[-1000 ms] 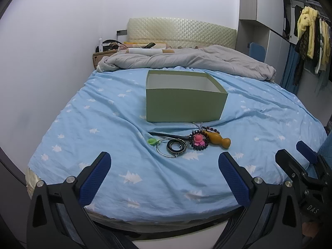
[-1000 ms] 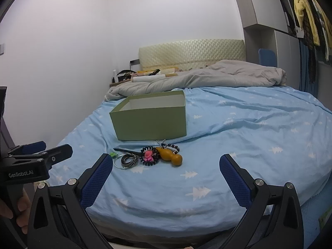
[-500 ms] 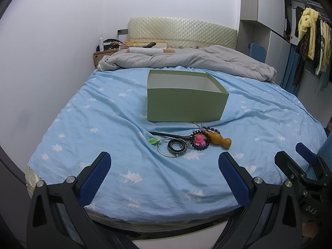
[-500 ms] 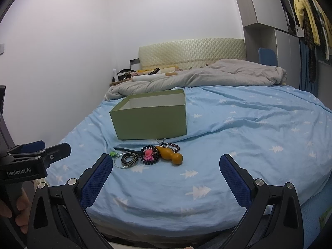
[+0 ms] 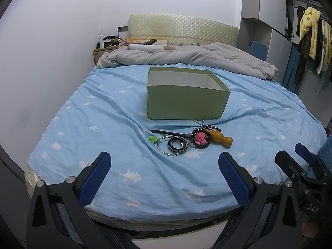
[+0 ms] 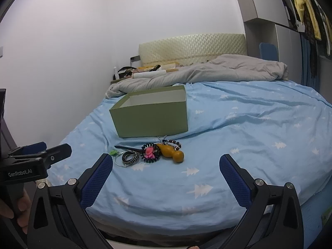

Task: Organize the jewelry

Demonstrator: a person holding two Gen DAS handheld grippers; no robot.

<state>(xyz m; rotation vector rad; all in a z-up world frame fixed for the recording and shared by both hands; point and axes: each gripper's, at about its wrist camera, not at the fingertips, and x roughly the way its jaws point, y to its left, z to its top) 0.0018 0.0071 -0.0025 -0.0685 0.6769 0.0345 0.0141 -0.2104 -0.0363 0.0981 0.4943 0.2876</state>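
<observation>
Your left gripper [image 5: 164, 166] and right gripper [image 6: 166, 168] gape empty; the amber gourd pendant [image 5: 219, 138] lies lengthwise, narrow end pointing right, before the open green box [image 5: 186, 101].

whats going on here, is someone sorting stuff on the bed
A person holds a two-finger gripper in each hand at the foot of the bed. The left gripper and right gripper are both open and hold nothing. A small heap of jewelry lies on the blue sheet: a pink flower piece, a dark bangle, a gourd-shaped pendant. Behind it stands an open green box; no jewelry shows inside it.
</observation>
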